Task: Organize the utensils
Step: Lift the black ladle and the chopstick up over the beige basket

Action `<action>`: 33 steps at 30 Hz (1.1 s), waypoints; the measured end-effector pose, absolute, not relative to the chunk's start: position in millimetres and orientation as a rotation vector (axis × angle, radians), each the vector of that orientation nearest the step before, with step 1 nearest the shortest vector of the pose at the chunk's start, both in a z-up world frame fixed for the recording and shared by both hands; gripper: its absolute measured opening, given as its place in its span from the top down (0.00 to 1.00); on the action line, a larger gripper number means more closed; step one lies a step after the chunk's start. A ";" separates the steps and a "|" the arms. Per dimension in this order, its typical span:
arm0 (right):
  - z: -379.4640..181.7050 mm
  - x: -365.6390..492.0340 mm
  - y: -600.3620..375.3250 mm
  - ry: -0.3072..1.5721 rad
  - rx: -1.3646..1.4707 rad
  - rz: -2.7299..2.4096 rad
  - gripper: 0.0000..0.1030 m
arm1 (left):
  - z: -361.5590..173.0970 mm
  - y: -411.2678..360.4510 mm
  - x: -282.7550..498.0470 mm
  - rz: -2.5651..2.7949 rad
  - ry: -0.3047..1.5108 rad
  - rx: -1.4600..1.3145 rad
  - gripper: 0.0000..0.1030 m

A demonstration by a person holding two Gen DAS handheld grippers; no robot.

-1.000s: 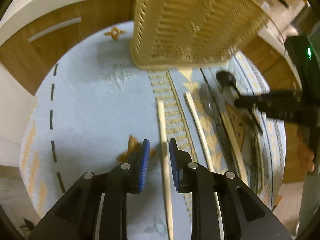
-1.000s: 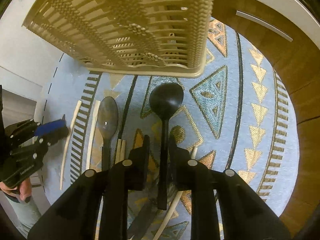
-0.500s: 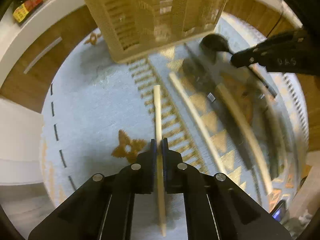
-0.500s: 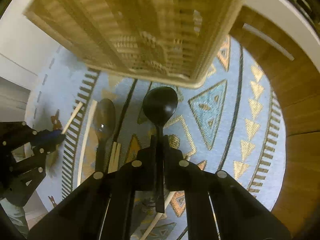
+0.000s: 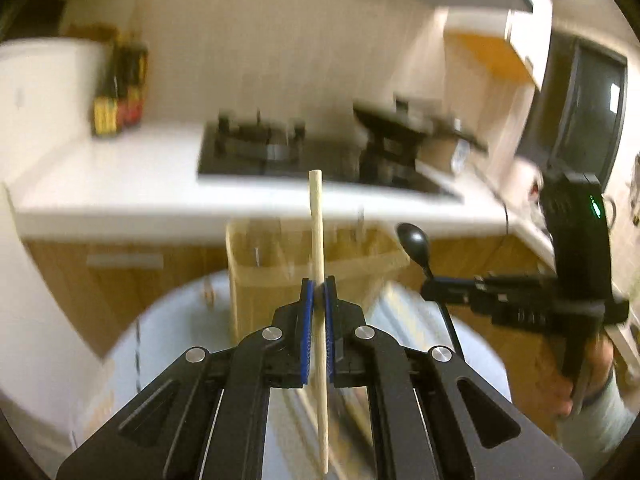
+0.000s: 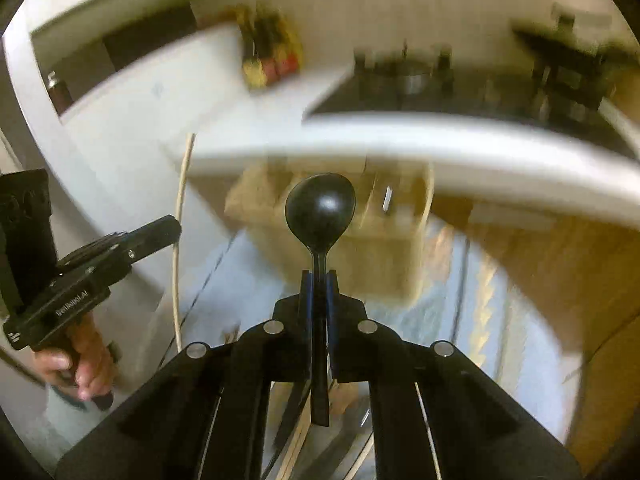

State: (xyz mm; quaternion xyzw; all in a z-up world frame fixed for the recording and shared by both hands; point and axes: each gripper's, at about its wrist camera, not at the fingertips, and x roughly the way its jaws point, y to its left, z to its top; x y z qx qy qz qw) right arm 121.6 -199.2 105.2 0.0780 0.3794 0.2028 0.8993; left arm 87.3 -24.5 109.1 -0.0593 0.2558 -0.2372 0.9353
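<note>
Both grippers have come up off the patterned mat since a second ago, when each sat low with jaws spread around its utensil; the views now tilt toward the kitchen counter (image 5: pixel 120 184) and stove (image 5: pixel 280 152), heavily blurred. The left gripper (image 5: pixel 319 292) is clenched on a pale wooden chopstick (image 5: pixel 317 232), held near mid-length, tip rising ahead of the pads and tail hanging below. The right gripper (image 6: pixel 319 284) is clamped on the handle of a black spoon (image 6: pixel 320 208), bowl pointing forward. Each tool shows in the other's view, well apart: the spoon at right in the left view, the chopstick at left in the right view. The beige slotted utensil basket (image 5: pixel 276 264) stands on the mat straight ahead, beyond both tips. Judgement: pick-up is done for both items; what is left is to carry each over the basket and lower it into a compartment. More utensils appear to lie below, too blurred to name.
</note>
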 end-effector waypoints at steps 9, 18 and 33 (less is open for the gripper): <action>143.0 147.4 -213.3 0.411 0.105 0.215 0.95 | 127.1 -39.1 129.0 -0.445 0.256 -0.268 0.97; 106.1 157.6 -227.8 0.316 0.176 0.213 0.95 | 113.7 -54.0 162.4 -0.395 0.171 -0.316 0.97; 72.7 175.1 -240.9 0.294 0.220 0.171 0.95 | 109.3 -71.2 180.8 -0.341 0.068 -0.287 0.97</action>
